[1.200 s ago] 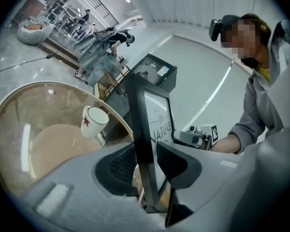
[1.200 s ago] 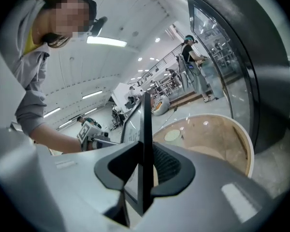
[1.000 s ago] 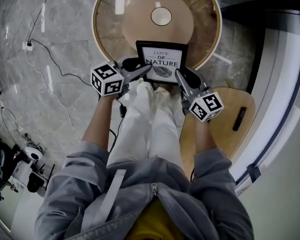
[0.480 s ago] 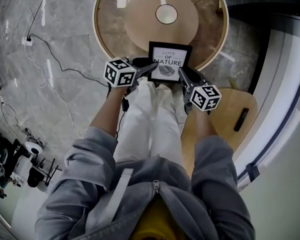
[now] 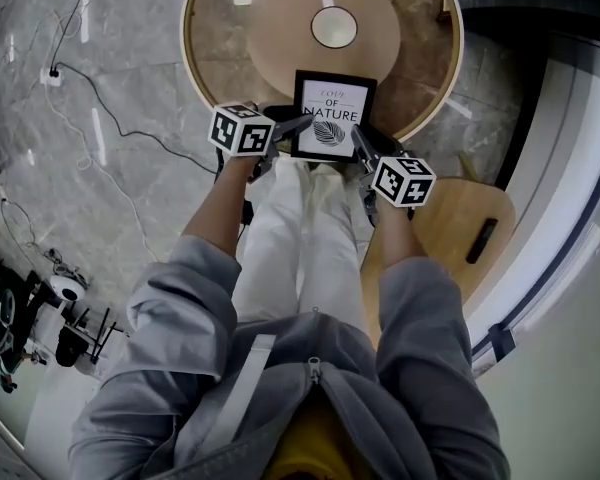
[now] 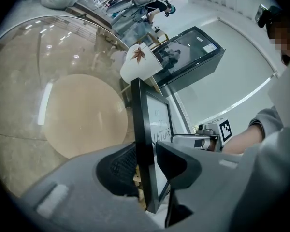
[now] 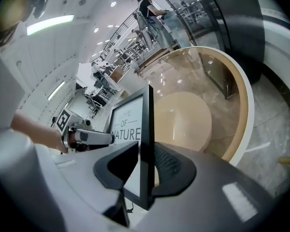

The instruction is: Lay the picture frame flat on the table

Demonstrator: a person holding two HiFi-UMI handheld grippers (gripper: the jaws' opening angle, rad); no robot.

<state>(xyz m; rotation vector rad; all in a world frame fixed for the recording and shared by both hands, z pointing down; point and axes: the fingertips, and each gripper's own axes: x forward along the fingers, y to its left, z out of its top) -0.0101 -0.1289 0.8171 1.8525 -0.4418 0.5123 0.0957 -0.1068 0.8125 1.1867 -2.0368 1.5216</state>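
A black picture frame [image 5: 334,116] with a white "NATURE" print hangs over the near edge of the round glass table [image 5: 188,58], held at both sides. My left gripper [image 5: 302,125] has the frame's left edge [image 6: 141,129] between its jaws; they are opening, though the pads still touch the frame. My right gripper [image 5: 360,138] is shut on the right edge [image 7: 146,124]. In both gripper views the frame stands upright, edge on, its bottom edge above the person's white trousers. The print [image 7: 128,124] faces the person.
Under the glass lies a round wooden disc [image 5: 280,28] with a pale centre. A wooden seat [image 5: 470,228] stands at the right, beside a curved dark wall base. A cable [image 5: 110,128] runs over the marble floor at the left. The person's legs [image 5: 300,238] are below the frame.
Both grippers have carried the frame a little forward towards the table's near rim. The two marker cubes sit closer to the frame than before.
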